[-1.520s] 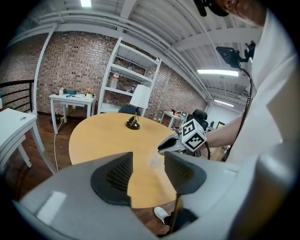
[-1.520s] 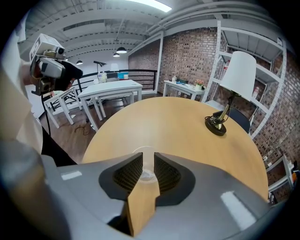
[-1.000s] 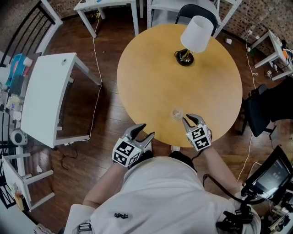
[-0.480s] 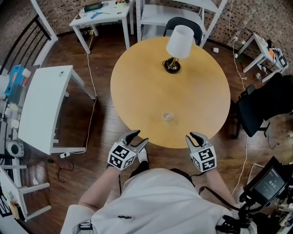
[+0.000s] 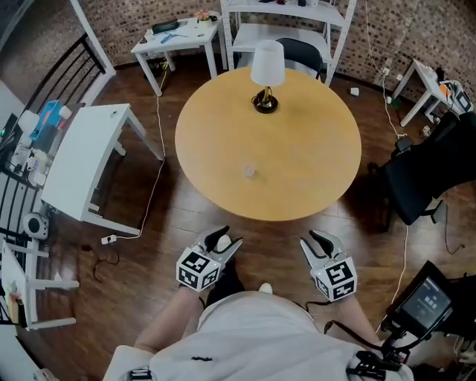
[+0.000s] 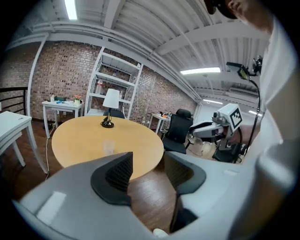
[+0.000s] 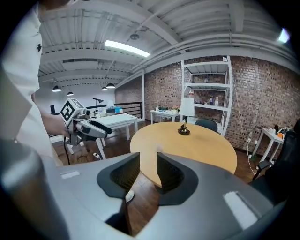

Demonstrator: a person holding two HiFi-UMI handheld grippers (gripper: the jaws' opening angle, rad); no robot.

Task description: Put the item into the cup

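A small clear cup (image 5: 251, 173) stands on the round wooden table (image 5: 312, 149), near its front half. Whether anything lies inside it is too small to tell. The cup also shows faintly in the left gripper view (image 6: 108, 148) and in the right gripper view (image 7: 158, 148). My left gripper (image 5: 225, 242) and right gripper (image 5: 318, 241) both hang over the wooden floor, short of the table's near edge. Each is open with nothing between its jaws. In its own view the left gripper (image 6: 147, 171) shows a wide gap; the right gripper (image 7: 147, 173) shows a narrower one.
A lamp (image 5: 266, 74) with a white shade stands at the table's far side. A white desk (image 5: 82, 167) is at the left, a black office chair (image 5: 424, 178) at the right, and shelving (image 5: 286, 18) behind the table. Cables run over the floor.
The person has stepped back from the table. Both grippers moved from the table's edge to over the floor; the right gripper, beside the cup one second ago, is now well away from it.
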